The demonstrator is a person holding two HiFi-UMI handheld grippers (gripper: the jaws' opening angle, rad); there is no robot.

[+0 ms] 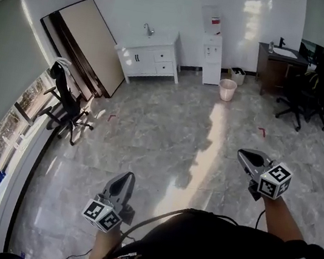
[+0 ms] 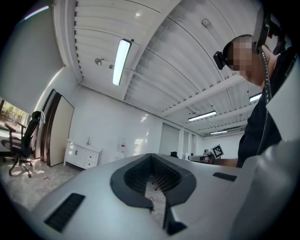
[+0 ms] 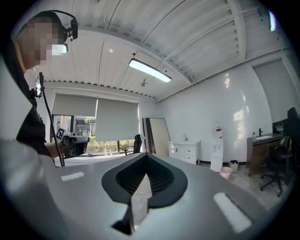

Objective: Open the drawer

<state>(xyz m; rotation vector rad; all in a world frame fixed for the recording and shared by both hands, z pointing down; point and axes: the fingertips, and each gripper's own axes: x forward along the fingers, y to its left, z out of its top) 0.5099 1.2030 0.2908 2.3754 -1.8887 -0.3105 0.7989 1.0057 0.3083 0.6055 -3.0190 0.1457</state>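
A white cabinet (image 1: 151, 56) with drawers and a tap on top stands against the far wall, its drawers closed. It shows small in the left gripper view (image 2: 83, 157) and in the right gripper view (image 3: 186, 152). My left gripper (image 1: 125, 178) is held low in front of the person's body, jaws together and empty. Further right, my right gripper (image 1: 247, 157) also points toward the far wall with nothing in it. Both are several steps of bare floor away from the cabinet. In each gripper's own view the jaws meet at the tip: left (image 2: 152, 157), right (image 3: 146, 157).
A water dispenser (image 1: 211, 48), a pale bin (image 1: 226, 89) and a dark vanity (image 1: 281, 63) line the far wall. Black office chairs stand at the right (image 1: 306, 94) and by the left window (image 1: 64, 106). Large panels (image 1: 84, 45) lean left of the cabinet.
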